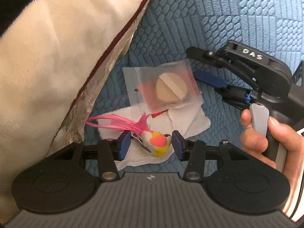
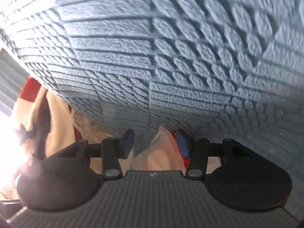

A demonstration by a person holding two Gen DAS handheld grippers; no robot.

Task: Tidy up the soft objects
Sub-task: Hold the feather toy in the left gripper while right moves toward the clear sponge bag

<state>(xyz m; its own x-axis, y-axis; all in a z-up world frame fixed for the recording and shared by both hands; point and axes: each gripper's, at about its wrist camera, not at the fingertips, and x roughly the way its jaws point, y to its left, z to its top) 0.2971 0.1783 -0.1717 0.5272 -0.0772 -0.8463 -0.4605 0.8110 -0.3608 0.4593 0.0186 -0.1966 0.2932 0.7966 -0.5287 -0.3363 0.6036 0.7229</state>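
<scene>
In the left wrist view, my left gripper [image 1: 151, 144] is open, its blue pads on either side of a small toy bird [image 1: 156, 143] with pink tail feathers, lying on a white cloth [image 1: 191, 122]. A clear packet with a round beige puff [image 1: 168, 86] lies partly on the cloth. My right gripper [image 1: 195, 66] comes in from the right, open, its fingers straddling the packet's right edge. In the right wrist view, my right gripper [image 2: 154, 142] is open with the pale packet [image 2: 161, 152] between its pads.
A large cream pillow [image 1: 47, 66] with a patterned, dark-piped edge leans at the left, close to the bird. Everything rests on a blue quilted cover [image 1: 218, 15], which also fills the right wrist view [image 2: 171, 57].
</scene>
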